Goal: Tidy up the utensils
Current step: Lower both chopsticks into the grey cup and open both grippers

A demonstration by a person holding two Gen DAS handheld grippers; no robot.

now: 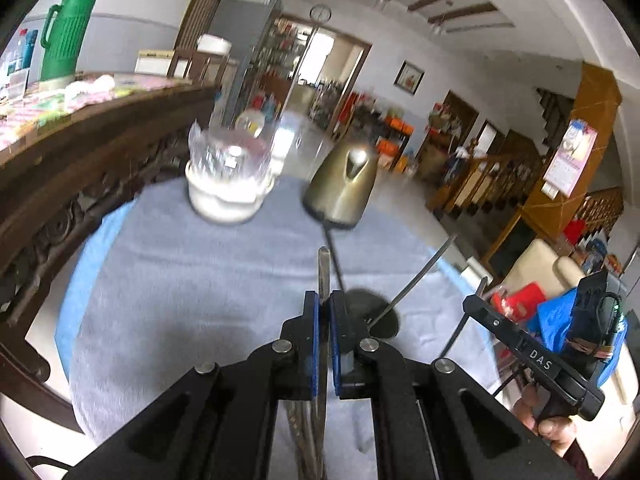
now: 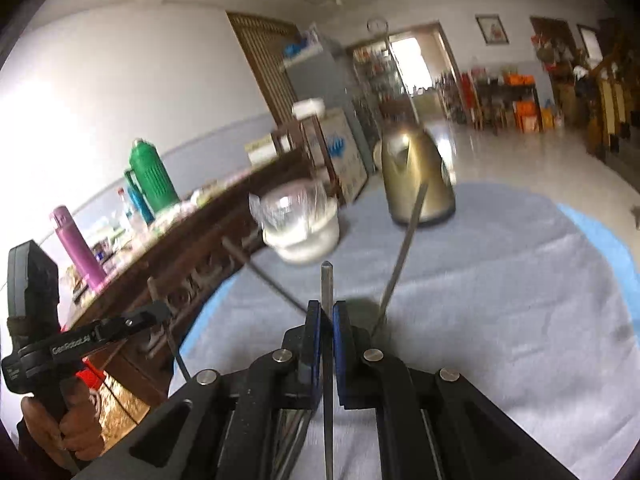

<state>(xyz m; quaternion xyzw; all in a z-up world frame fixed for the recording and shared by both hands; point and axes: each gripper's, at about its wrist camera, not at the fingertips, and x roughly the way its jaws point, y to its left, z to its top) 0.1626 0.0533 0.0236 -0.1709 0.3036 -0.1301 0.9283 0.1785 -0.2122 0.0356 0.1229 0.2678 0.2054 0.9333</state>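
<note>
My left gripper [image 1: 325,300] is shut on a flat metal utensil [image 1: 324,268]. The handle tip sticks up past the blue pads and the rest hangs below, above the grey cloth. My right gripper [image 2: 327,308] is shut on a thin metal utensil [image 2: 326,280] whose long shaft runs down under the jaws. Each gripper shows in the other's view, held by a hand: the right gripper [image 1: 476,302] at the right edge, the left gripper [image 2: 160,311] at the left. A slanted thin metal rod [image 1: 416,276] [image 2: 400,256] rises from a dark round shape on the cloth.
On the cloth-covered round table [image 1: 180,280] stand a clear glass holder on a white bowl [image 1: 230,176] [image 2: 300,224] and a golden kettle [image 1: 344,184] [image 2: 416,176] with a black cord. A carved wooden sideboard [image 1: 80,152] at the left carries a green thermos [image 2: 152,176] and a purple bottle [image 2: 76,248].
</note>
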